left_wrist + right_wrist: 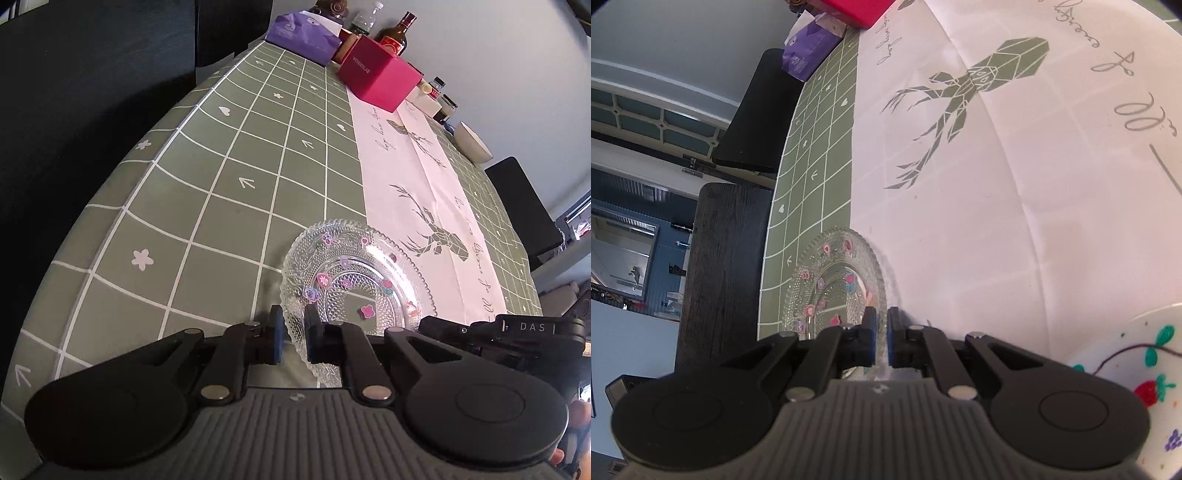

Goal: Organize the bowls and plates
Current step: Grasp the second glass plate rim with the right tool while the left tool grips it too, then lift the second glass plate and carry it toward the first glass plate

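Observation:
A clear cut-glass plate (354,280) dotted with coloured stickers lies on the green checked tablecloth (221,206), its far side on the white deer-print runner (417,192). My left gripper (293,328) is shut on the plate's near-left rim, which shows between the blue pads. From the right, my right gripper (428,323) reaches the same plate. In the right wrist view that gripper (881,332) is shut on the edge of the glass plate (834,288). A white plate painted with strawberries (1145,369) lies at the lower right. A white bowl (472,144) stands far back.
A pink box (376,74), a purple tissue pack (303,37) and bottles (395,37) crowd the table's far end. A black chair (524,206) stands on the right side. A dark wooden seat (724,266) runs along the table's edge beside the glass plate.

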Motion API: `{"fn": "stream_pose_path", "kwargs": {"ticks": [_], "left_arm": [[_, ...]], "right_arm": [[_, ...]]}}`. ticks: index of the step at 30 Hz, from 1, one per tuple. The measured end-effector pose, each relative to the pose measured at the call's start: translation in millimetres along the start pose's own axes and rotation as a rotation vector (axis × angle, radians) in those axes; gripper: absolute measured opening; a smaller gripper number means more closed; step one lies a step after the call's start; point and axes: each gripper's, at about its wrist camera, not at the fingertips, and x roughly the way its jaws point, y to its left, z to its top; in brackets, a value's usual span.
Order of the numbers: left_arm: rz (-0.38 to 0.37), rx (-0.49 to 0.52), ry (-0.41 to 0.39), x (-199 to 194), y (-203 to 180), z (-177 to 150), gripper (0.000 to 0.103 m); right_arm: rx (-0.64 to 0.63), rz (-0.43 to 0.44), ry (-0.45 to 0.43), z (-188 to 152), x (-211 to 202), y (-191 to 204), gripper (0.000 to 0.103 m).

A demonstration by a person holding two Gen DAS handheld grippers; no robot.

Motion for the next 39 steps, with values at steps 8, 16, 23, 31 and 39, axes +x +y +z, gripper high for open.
{"fn": "stream_pose_path", "kwargs": {"ticks": [8, 16, 23, 31, 39], "left_arm": [[-0.013, 0.055, -0.008, -8.3, -14.3, -2.1, 0.013], [-0.054, 0.095, -0.011, -25.4, -34.4, -11.0, 0.014], [-0.149, 0.133, -0.007, -44.9, -63.0, -20.9, 0.014], [-0.22, 0.234, 0.046, -64.6, -108.2, -44.8, 0.015], [-0.321, 0.281, 0.164, -70.9, -142.8, -76.6, 0.015]], "right_arm": [[0.016, 0.024, -0.02, -6.8, -13.2, -7.7, 0.004], [0.001, 0.035, -0.048, -11.1, -41.6, -6.1, 0.004], [0.009, 0.055, -0.078, -16.9, -90.8, -9.6, 0.004], [-0.008, 0.065, -0.131, -43.5, -163.8, -19.1, 0.004], [0.032, 0.065, -0.169, -82.2, -231.8, -39.1, 0.004]]}}
